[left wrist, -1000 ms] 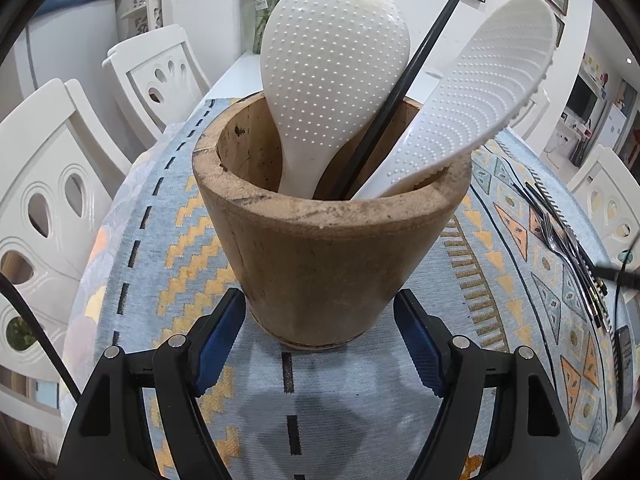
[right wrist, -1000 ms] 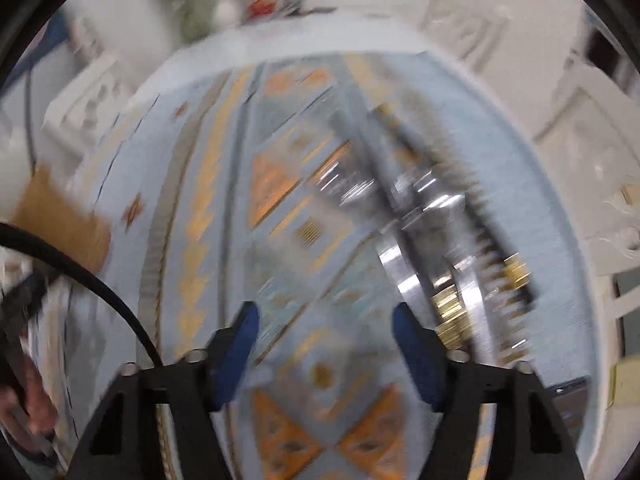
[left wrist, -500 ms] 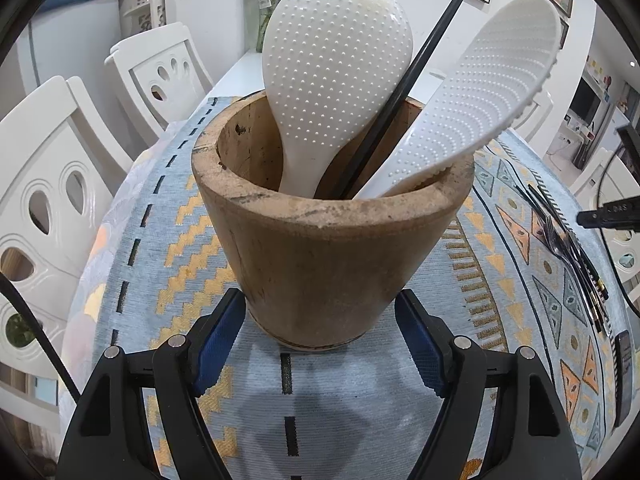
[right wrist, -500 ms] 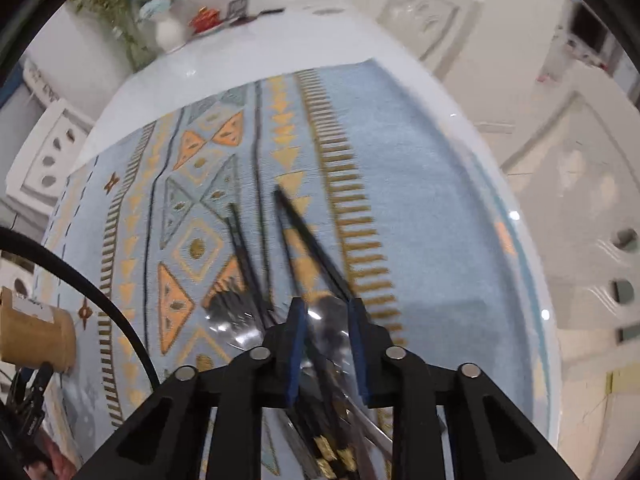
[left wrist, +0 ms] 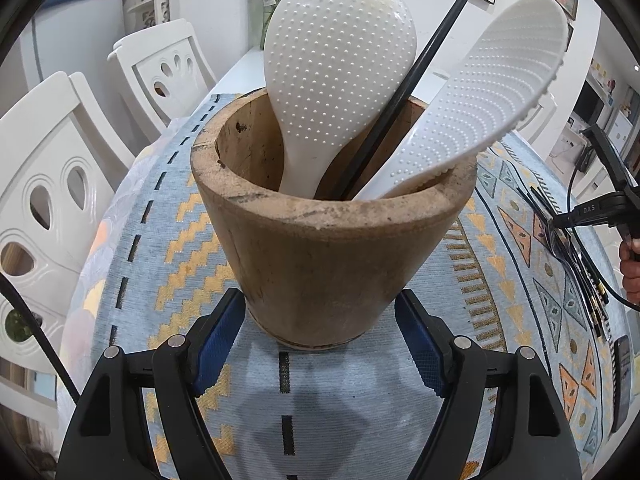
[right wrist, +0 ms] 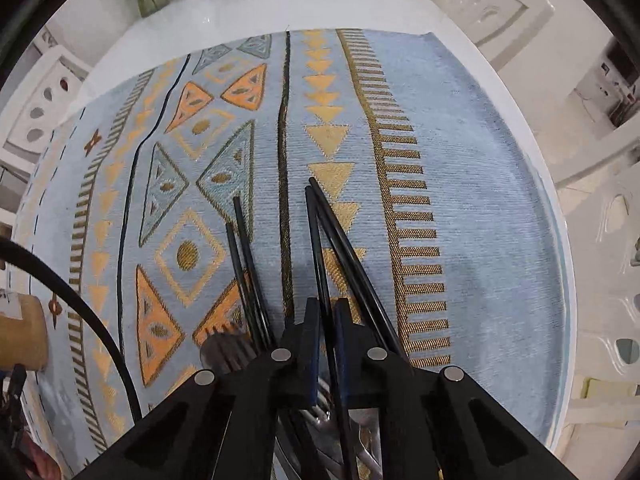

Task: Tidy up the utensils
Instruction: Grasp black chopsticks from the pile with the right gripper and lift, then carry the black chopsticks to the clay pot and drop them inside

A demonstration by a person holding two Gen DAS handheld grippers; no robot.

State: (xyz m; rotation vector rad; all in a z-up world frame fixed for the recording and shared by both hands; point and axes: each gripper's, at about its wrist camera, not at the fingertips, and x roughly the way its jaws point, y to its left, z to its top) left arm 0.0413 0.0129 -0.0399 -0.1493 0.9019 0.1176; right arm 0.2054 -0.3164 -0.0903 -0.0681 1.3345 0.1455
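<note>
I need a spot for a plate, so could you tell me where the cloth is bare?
Bare: cloth right of the chopsticks, and left of the pot. Crowded: around the right claw, over chopsticks and forks.

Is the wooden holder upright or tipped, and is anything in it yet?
Upright: the wooden holder stands flat on the tablecloth. It holds two white rice paddles and a black chopstick leaning against its rim.

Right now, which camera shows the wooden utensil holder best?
The left wrist view: the wooden utensil holder fills the centre, rim, two white rice paddles and a black chopstick all visible. The right wrist view catches only a brown sliver at its left edge.
</note>
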